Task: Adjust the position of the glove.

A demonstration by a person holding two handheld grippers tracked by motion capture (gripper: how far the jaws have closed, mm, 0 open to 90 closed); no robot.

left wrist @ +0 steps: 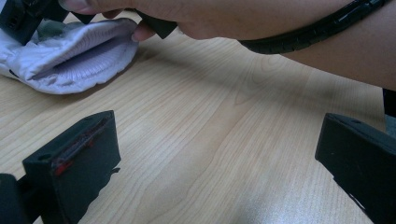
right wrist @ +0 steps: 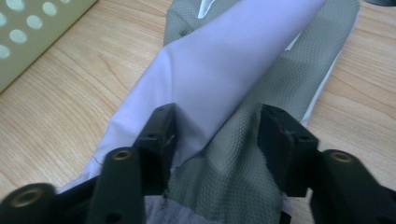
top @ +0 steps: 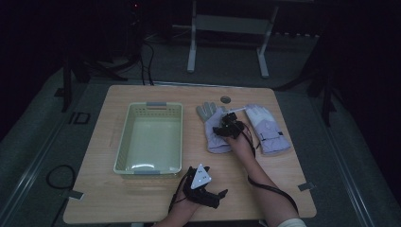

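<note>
While the right gripper [top: 228, 124] is pressing down on the left-hand lavender winter glove [top: 215, 128], its jaws are standing on either side of a raised fold of the fabric, touching the cloth and bunching it between them; they are partly closed on it. Seen along those jaws, the glove's grey textured palm [right wrist: 243, 158] is lying directly between and ahead of them, with the pale green basket [right wrist: 28, 37] off to their upper left. A second matching glove [top: 267, 128] is lying just beyond the right gripper's far side. The left gripper [top: 201, 187] is resting near the table [top: 142, 198] edge, jaws wide apart with only bare wood between them, the first glove's cuff [left wrist: 70, 60] lying ahead and to their left.
</note>
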